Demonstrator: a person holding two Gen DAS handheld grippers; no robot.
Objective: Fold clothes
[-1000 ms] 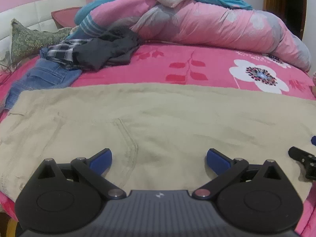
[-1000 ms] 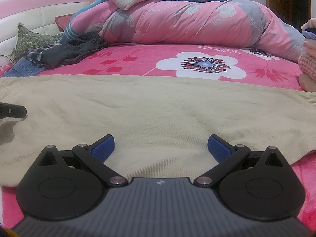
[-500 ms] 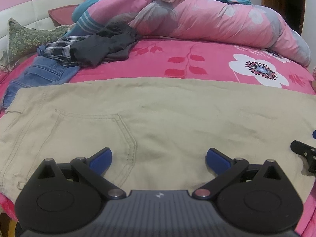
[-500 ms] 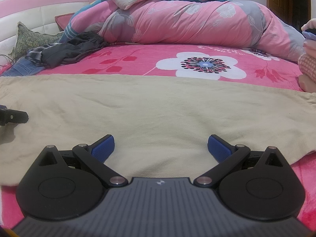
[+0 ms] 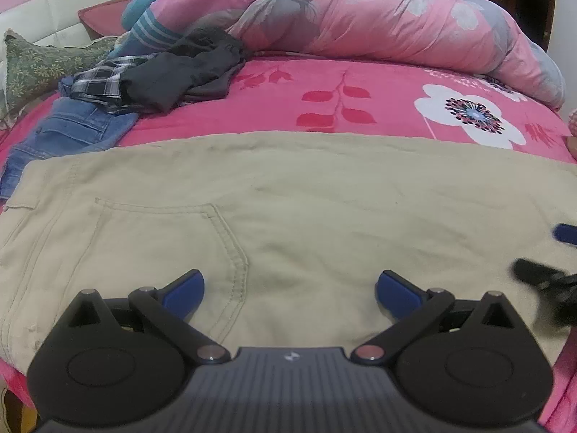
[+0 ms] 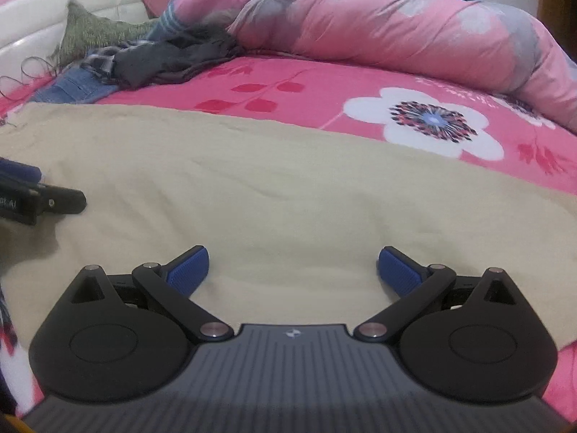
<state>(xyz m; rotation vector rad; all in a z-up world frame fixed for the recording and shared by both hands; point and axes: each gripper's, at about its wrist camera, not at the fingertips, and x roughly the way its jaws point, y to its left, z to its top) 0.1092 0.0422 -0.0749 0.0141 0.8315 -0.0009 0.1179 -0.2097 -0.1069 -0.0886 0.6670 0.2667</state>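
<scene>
**Both grippers open over the beige trousers**

We're looking along the left gripper (image 5: 290, 287), and its blue fingers (image 5: 184, 288) stand wide apart, gripping nothing. Right beneath and ahead of them lie the beige trousers (image 5: 324, 195), spread flat across the bed (image 5: 360, 108), with a stitched back pocket (image 5: 173, 231) just in front of the left finger. At the right edge of this view we catch the other gripper's tip, blurred, over the same cloth.

Over to the right gripper (image 6: 293, 269): its fingers (image 6: 398, 269) are spread wide too, nothing between them. The trousers (image 6: 288, 187) fill the space under and beyond them, smooth with a few soft creases; whether the pads touch the cloth, we cannot tell. The left gripper's tip shows at the left edge, low over the fabric.

Further back on the pink flowered sheet we see jeans (image 5: 68, 130), a checked shirt (image 5: 97, 81) and a dark grey garment (image 5: 187, 68) in a heap, and a rolled pink quilt (image 5: 378, 25) behind.
</scene>
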